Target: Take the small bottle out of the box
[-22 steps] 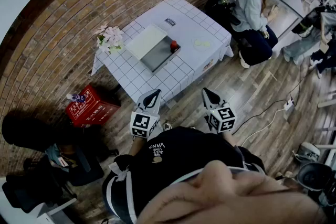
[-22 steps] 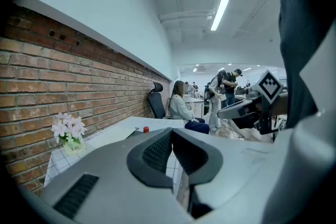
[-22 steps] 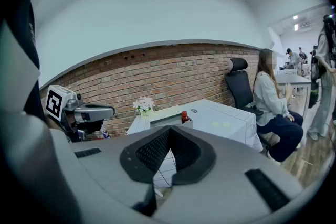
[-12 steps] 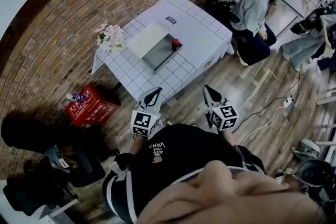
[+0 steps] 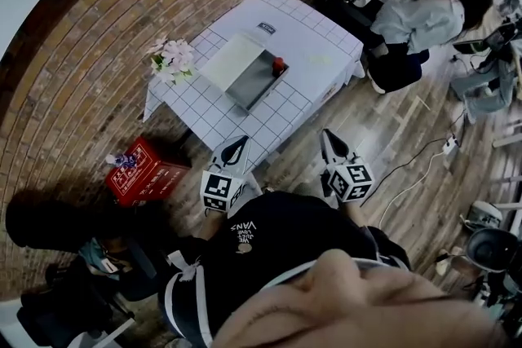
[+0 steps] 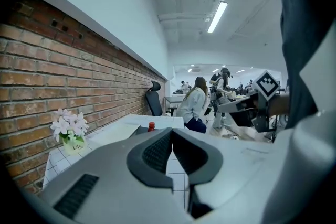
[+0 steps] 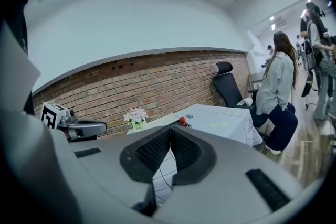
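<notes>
Brick wall backs a counter [image 5: 236, 122] under a white checked cloth.
1. Flowers [image 5: 171, 59]: left corner, clear of the work.
2. Box [image 5: 251, 84]: mid-counter, lid folded open to the left, so the inside is reachable.
3. Small bottle [image 5: 279, 65]: red cap, upright at the box's right end, apparently free for a grasp from above.
4. Left hand-held gripper [image 5: 236, 144]: jaws closed on nothing, short of the counter's near edge.
5. Right hand-held gripper [image 5: 328, 138]: likewise closed and empty. Both are held low, probably because the box is well out of reach.
</notes>
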Demonstrator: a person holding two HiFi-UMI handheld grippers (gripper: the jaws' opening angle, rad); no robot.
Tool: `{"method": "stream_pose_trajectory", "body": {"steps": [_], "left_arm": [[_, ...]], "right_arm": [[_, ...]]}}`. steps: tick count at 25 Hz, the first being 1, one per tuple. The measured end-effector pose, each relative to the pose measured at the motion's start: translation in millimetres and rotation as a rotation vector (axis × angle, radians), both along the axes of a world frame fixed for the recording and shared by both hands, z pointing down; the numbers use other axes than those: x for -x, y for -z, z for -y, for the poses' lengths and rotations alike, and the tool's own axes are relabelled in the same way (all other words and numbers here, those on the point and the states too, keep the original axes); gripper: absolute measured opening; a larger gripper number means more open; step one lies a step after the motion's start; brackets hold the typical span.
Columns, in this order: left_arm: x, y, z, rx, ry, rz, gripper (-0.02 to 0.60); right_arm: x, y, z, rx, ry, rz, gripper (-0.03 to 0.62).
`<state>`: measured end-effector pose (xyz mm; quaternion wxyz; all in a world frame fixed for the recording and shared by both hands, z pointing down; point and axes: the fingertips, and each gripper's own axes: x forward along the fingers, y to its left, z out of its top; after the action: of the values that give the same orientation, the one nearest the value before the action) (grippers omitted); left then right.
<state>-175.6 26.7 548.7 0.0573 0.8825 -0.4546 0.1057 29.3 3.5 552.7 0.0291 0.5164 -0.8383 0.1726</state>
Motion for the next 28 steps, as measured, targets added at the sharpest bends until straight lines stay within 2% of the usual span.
{"method": "stream_pose_trajectory", "body": {"steps": [5, 13, 28], "left_arm": [[6.5, -5.1, 10.1, 0.009, -0.015, -0.009, 0.012], [-6.7, -8.1, 34.8, 0.036, -0.007, -0.034, 0.012], [-83.7, -7.9, 107.8, 0.038, 0.111, -0.013, 0.012]], "right_arm": [[1.5, -8.4, -2.3, 0.033, -0.042, 0.009, 0.003], [-11.3, -7.1, 26.0, 0.048, -0.025, 0.007, 0.003], [-82.1, -7.7, 113.9, 0.066, 0.106, -0.004, 0.002]]}}
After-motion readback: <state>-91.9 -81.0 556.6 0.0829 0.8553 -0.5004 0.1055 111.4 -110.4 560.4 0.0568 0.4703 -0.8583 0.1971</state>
